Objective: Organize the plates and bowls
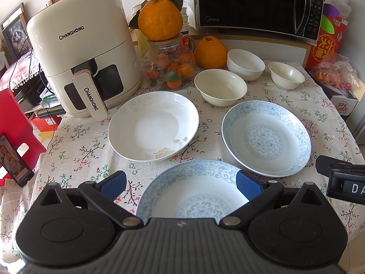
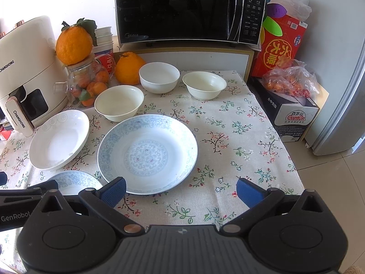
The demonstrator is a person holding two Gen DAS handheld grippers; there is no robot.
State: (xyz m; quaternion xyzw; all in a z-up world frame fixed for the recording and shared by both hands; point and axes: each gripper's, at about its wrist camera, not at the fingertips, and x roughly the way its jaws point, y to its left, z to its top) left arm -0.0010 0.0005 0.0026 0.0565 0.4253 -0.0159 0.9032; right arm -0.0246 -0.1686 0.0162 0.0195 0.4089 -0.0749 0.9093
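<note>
Desk [image 2: 251,159]: three plates, three bowls, all apart. Left gripper [image 1: 181,186] jaws released over the near blue plate [image 1: 194,182]. Right gripper [image 2: 181,191] jaws released, the large blue plate [image 2: 148,153] at eleven o'clock.

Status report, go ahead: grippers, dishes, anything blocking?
Left gripper open over near blue plate. Right gripper open, empty. Three plates, three bowls unstacked. Nothing blocking.
</note>
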